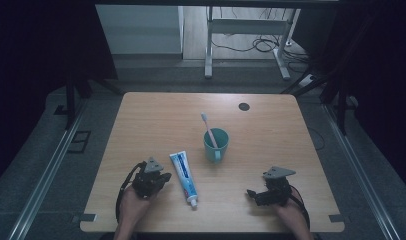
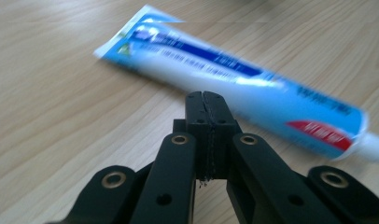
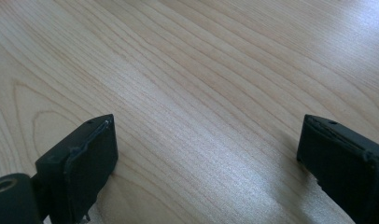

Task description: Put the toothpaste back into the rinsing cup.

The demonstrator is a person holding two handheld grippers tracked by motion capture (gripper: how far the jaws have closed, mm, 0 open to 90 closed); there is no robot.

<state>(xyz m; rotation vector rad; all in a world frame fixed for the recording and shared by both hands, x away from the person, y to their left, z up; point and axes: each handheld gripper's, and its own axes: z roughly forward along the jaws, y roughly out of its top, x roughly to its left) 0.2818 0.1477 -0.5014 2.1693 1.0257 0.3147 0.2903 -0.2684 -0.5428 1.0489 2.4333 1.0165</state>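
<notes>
Working at: the toothpaste tube (image 1: pixel 184 177), which lies flat on the wooden table (image 1: pixel 271 125) between my two grippers, cap end toward me, flat crimped end pointing up the table.
Left gripper (image 1: pixel 152 181): I have its jaws pressed fully together with nothing between them. In the left gripper view the closed tips (image 2: pixel 207 109) sit just short of the tube (image 2: pixel 234 88), aimed at its mid-body and apart from it, as far as I can judge.
Why shut: my guess is that closed tips make a narrow nose for nudging or squaring up the tube; for a pick I would have to spread them first.
Right gripper (image 1: pixel 269 192): held low near the table's front right, well apart from the tube. Its jaws stand wide apart with only bare wood between them in the right gripper view (image 3: pixel 206 154). I read it as parked and ready.
Cup (image 1: pixel 216 145): teal, upright, beyond the tube toward the middle of the table, handle facing me.
Toothbrush (image 1: pixel 209 129): pink, standing in the cup, leaning left with the head up.
Hedge: the tube's print is blurred, so I cannot read it.
Next call: a sideways approach across the tube's body looks easiest, since it lies lengthwise to me.
</notes>
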